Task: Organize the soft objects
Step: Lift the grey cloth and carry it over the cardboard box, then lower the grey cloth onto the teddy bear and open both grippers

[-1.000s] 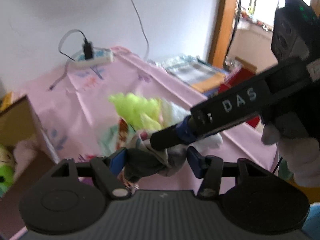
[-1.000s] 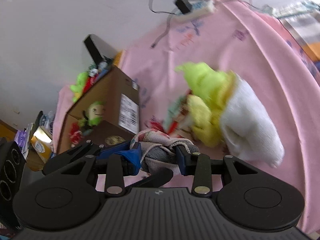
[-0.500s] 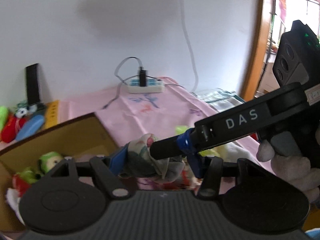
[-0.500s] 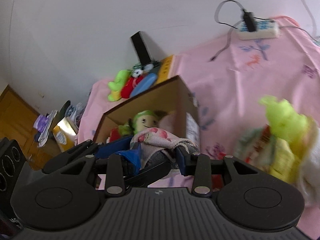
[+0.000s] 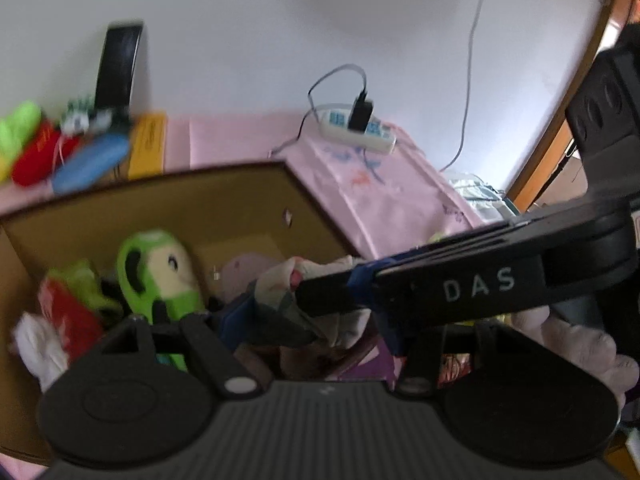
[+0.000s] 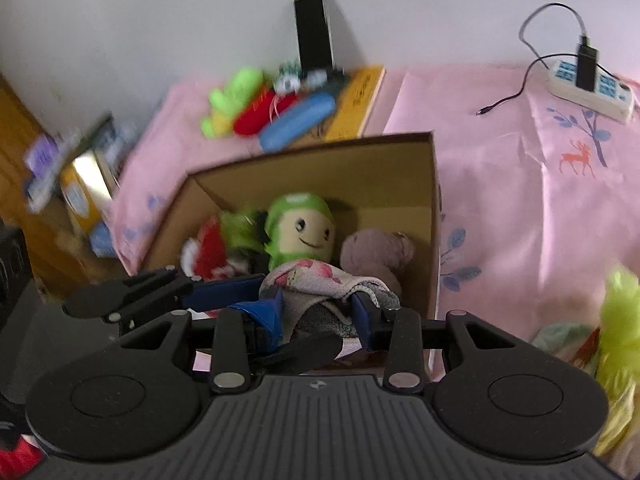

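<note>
Both grippers, left gripper (image 5: 308,320) and right gripper (image 6: 318,312), clamped on folded cloth (image 6: 320,284); carried from pile to above cardboard box (image 6: 400,168); release pending.

At the bottom centre of the frame the right gripper (image 6: 320,312) pinches a bundled cloth (image 6: 320,286) — pink-flowered on top, grey beneath — between its blue pads. From the lower left the left gripper (image 6: 224,292) reaches in, one finger touching the same cloth. Behind them, mid-frame, an open cardboard box (image 6: 434,200) holds a green-hooded doll (image 6: 302,230), a mauve plush (image 6: 378,252) to its right and a red-and-white toy (image 6: 206,252) to its left. The box stands on a pink sheet (image 6: 520,208). At upper right lies a white power strip (image 6: 592,88); at upper centre, a blurred cluster of small toys (image 6: 272,108) — green, red, blue. A yellow-green plush (image 6: 620,320) sits at the right edge.
</note>
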Available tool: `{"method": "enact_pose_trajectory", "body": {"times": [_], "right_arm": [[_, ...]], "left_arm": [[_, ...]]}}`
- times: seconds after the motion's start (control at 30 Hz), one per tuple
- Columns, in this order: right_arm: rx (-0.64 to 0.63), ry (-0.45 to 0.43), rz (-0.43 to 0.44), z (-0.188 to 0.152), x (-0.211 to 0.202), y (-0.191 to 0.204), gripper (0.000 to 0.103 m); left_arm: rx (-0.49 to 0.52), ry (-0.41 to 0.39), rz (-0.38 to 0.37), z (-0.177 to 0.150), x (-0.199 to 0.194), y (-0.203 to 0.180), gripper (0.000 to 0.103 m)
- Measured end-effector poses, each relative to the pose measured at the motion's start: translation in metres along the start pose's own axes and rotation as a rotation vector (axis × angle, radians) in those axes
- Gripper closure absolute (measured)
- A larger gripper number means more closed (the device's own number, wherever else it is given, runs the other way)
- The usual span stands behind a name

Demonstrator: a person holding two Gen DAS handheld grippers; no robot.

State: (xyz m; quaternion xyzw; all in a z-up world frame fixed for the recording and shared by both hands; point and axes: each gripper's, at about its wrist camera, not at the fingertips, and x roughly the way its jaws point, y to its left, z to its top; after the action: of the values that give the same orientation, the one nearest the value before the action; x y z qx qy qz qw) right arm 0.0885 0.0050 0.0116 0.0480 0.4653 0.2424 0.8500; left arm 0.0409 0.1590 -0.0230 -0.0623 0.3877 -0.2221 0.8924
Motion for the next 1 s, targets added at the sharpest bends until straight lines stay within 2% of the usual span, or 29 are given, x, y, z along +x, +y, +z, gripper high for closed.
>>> {"method": "enact_pose_trajectory", "body": {"times": [0.17, 0.3, 0.4, 0.53, 0.63, 0.87, 1.0], "right_arm": [[-0.063, 0.168, -0.073, 0.015, 0.03, 0.006, 0.082], [-0.07, 0.234, -0.125, 0.016, 0.05, 0.007, 0.082], [-0.068, 0.214, -0.15, 0.014, 0.062, 0.007, 0.081], [-0.054, 0.162, -0.151, 0.015, 0.071, 0.001, 0.081], [-0.052, 0.141, -0.144, 0.015, 0.069, 0.0, 0.079], [-0.059, 0.14, -0.111, 0.009, 0.052, -0.001, 0.079], [0.0, 0.111, -0.061, 0.005, 0.038, -0.007, 0.079]], "left_arm": [[-0.073, 0.104, -0.062, -0.002, 0.018, 0.021, 0.048], [-0.104, 0.171, -0.064, -0.005, 0.036, 0.029, 0.048], [-0.116, 0.205, -0.056, -0.005, 0.05, 0.034, 0.049], [-0.092, 0.211, -0.027, -0.002, 0.06, 0.034, 0.048], [-0.082, 0.215, -0.019, 0.0, 0.065, 0.032, 0.041], [-0.07, 0.201, -0.022, -0.003, 0.052, 0.034, 0.032], [-0.02, 0.178, 0.028, -0.006, 0.039, 0.029, 0.032]]}}
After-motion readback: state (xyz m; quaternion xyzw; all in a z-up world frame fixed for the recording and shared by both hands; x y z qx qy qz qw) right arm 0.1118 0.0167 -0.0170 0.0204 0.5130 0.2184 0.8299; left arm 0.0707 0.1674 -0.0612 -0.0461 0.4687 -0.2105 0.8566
